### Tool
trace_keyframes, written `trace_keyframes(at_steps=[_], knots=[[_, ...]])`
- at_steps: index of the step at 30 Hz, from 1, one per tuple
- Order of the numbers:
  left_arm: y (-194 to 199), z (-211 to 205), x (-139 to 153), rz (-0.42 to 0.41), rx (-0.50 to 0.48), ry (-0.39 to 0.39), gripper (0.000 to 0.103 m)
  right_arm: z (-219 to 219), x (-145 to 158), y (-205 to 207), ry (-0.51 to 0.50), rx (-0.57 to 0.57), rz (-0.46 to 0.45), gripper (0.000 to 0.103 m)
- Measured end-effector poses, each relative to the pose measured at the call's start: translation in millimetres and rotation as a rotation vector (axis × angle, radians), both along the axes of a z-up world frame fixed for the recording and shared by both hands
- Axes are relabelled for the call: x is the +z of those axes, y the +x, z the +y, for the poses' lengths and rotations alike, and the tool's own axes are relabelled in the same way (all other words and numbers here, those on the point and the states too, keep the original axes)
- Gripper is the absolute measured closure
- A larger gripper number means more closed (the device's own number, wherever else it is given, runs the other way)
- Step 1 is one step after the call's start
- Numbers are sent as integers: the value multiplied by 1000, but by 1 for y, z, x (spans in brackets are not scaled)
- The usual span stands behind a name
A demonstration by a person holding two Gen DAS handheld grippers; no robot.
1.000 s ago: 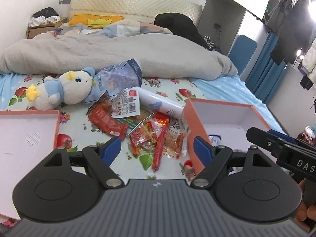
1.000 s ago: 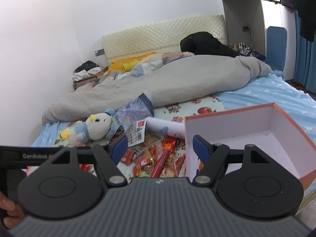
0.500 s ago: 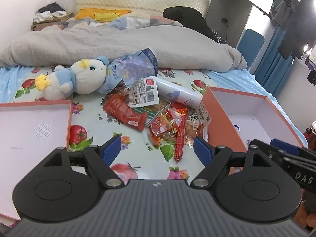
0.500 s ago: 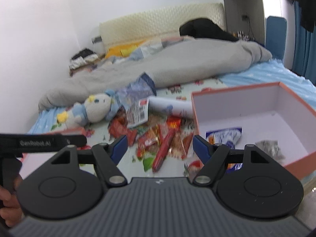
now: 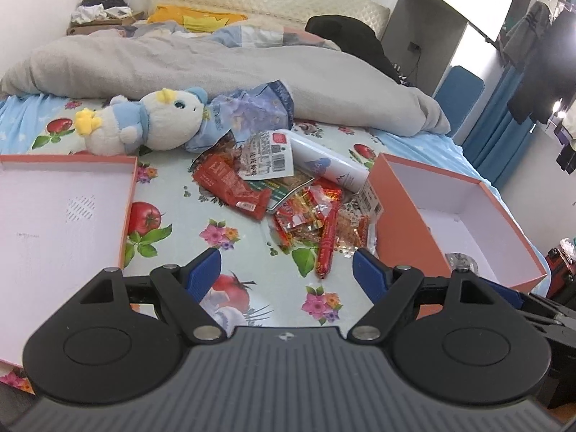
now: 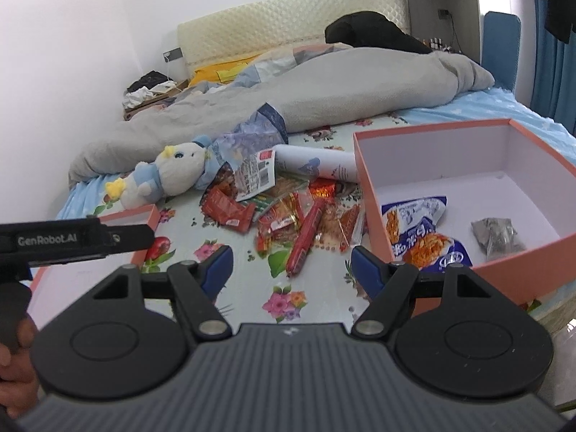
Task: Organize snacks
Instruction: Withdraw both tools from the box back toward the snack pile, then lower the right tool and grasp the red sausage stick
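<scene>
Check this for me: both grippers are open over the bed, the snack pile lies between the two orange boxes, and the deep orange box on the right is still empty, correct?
Not quite. The deep orange cardboard box is not empty: the right wrist view shows a blue and white snack bag and a small grey packet inside. The rest holds: the left gripper and right gripper are open, and the snack pile lies between the boxes.

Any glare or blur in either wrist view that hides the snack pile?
Left wrist: blown-out glare at the window, far right edge; snack pile sharp and evenly lit. Right wrist: pile slightly soft, labels still readable; fisheye bends the orange box rim.
</scene>
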State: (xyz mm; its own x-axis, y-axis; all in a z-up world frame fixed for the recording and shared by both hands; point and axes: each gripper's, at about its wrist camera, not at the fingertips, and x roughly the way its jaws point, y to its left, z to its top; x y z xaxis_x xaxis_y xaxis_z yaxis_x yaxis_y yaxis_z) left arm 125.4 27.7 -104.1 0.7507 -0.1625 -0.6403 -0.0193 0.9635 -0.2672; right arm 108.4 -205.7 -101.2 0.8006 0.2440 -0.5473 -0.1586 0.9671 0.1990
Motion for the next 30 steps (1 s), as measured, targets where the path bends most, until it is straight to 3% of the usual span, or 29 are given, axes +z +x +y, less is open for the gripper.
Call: trace_keyframes(at_steps=[11, 21, 30], knots=[[37, 5, -38, 73, -27, 14, 19, 8, -34, 28, -3, 13, 46, 29], [92, 16, -61, 107, 8, 30, 19, 24, -52, 70, -35, 76, 53, 29], [143, 29, -92, 164, 50, 27, 19, 33, -81, 116, -71, 123, 116, 29]])
